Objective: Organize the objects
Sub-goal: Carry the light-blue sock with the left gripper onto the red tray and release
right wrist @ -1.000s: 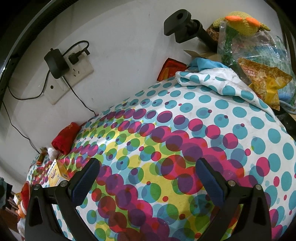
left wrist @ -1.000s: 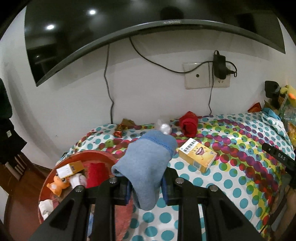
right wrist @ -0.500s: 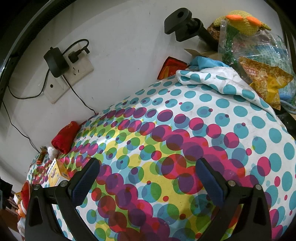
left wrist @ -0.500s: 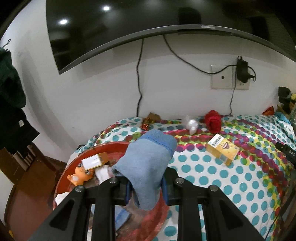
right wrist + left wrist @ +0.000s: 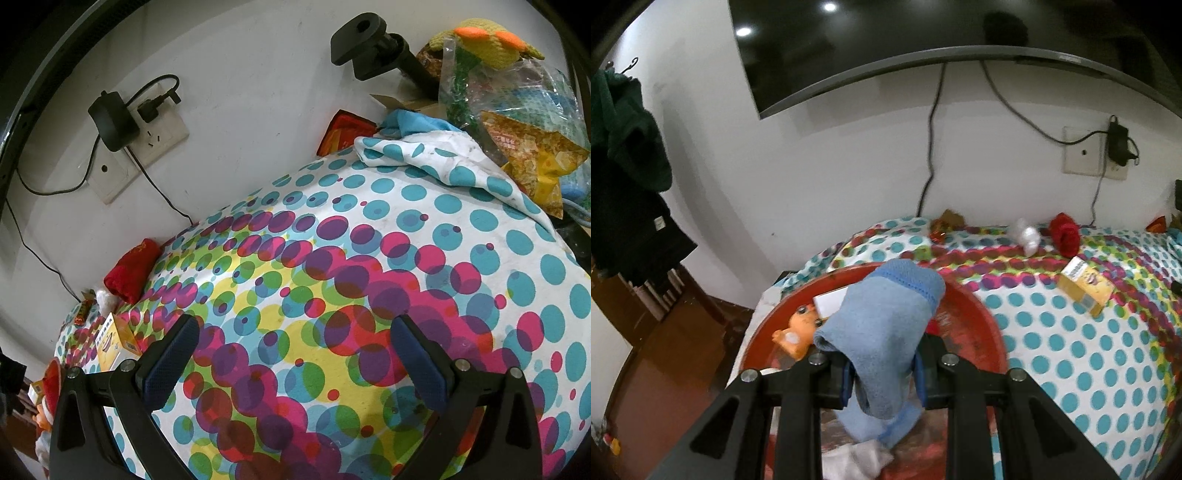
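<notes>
My left gripper (image 5: 882, 380) is shut on a light blue sock (image 5: 886, 325) and holds it over the round red tray (image 5: 990, 343). In the tray lie an orange toy (image 5: 794, 336), a small white box (image 5: 829, 301), a second blue sock (image 5: 882, 428) and a white cloth (image 5: 864, 458). On the dotted tablecloth (image 5: 332, 295) lie a yellow box (image 5: 1086, 284), a rolled red sock (image 5: 1065, 234) and a white wad (image 5: 1028, 234). My right gripper (image 5: 295, 354) is open and empty above the cloth, far from the yellow box (image 5: 114, 341) and the red sock (image 5: 133, 269).
A TV hangs on the wall above a cable and a socket with a charger (image 5: 1119, 142). Dark clothes (image 5: 624, 177) hang at the left. Bags, a knitted toy (image 5: 491, 48) and a black mount (image 5: 373, 51) crowd the table's right end.
My left gripper has carried the blue sock leftward, from over the tablecloth to over the red tray. The right gripper has stayed still and open.
</notes>
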### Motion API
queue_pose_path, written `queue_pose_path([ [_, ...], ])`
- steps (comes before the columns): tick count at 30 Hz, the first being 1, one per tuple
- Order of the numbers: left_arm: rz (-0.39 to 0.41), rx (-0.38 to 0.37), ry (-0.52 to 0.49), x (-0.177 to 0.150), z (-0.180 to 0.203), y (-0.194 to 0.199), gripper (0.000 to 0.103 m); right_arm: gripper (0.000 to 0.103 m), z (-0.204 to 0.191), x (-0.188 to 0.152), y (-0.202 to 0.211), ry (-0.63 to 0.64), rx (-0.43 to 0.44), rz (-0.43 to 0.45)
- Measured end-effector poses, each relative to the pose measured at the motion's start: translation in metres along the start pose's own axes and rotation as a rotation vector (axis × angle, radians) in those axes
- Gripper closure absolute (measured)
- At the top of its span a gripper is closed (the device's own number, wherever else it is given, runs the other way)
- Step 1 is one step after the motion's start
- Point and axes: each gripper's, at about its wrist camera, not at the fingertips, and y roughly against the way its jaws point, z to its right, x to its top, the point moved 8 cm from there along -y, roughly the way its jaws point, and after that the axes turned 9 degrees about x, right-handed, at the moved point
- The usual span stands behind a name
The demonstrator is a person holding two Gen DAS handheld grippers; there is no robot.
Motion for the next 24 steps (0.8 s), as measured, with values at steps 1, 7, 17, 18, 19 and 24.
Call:
queue_pose_path([
  [1,-0.003,0.009,0.005,-0.003,-0.006,-0.002,0.078,0.000,0.000,0.000,0.000,0.000,0.001,-0.001],
  [7,-0.059,-0.013,0.084,-0.022,-0.049,-0.017,0.078,0.000,-0.001,-0.003,-0.001,0.004,0.009,-0.008],
  [17,-0.090,-0.061,0.187,-0.040,-0.147,-0.030,0.077,0.000,-0.002,-0.004,-0.002,0.006,0.009,-0.011],
  [18,-0.092,-0.053,0.189,-0.041,-0.152,-0.032,0.077,0.000,-0.002,-0.004,-0.002,0.006,0.010,-0.011],
  [19,-0.098,-0.042,0.191,-0.042,-0.158,-0.037,0.077,0.000,-0.002,-0.004,-0.002,0.005,0.011,-0.010],
  [24,-0.149,-0.057,0.246,-0.048,-0.164,-0.063,0.077,0.000,-0.003,-0.004,-0.002,0.005,0.009,-0.009],
])
